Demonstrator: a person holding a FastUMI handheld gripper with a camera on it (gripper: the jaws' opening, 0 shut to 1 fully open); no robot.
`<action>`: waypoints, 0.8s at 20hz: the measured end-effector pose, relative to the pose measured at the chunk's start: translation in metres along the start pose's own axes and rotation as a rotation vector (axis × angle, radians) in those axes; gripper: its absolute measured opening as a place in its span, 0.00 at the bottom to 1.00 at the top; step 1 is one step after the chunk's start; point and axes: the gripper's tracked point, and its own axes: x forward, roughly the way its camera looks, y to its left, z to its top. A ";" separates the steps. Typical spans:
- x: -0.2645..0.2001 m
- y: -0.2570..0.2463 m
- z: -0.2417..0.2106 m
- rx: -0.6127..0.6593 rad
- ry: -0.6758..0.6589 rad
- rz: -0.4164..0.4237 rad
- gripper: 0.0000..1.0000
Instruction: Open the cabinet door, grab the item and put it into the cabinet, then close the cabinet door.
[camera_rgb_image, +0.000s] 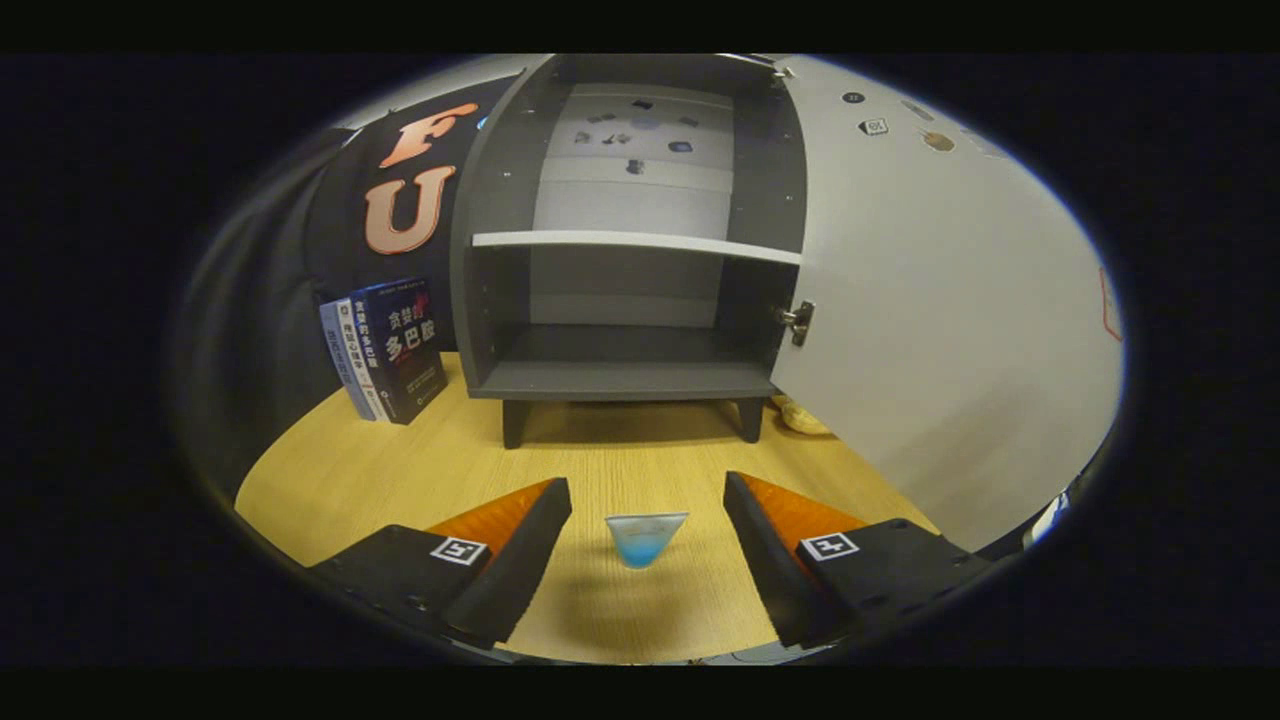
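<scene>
A small grey cabinet (625, 380) on short legs stands on the wooden table beyond my fingers. Its door (930, 330) is swung wide open to the right, held by a metal hinge (797, 322). Inside are a white shelf (636, 243) and a bare lower floor. A small translucent blue cone-shaped cup (644, 540) sits on the table between my two fingers, touching neither. My gripper (647, 500) is open, with the fingers spread on either side of the cup.
Several upright books (385, 350) stand left of the cabinet against the black cloth wall. A pale yellowish object (803, 416) lies behind the open door near the cabinet's right leg. The light wooden table (340, 470) stretches ahead to the cabinet.
</scene>
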 end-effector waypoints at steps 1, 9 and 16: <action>0.007 -0.002 -0.008 -0.001 0.019 -0.003 0.98; 0.041 -0.005 -0.055 0.049 0.151 0.031 0.84; 0.026 -0.004 -0.036 0.070 0.193 0.046 0.63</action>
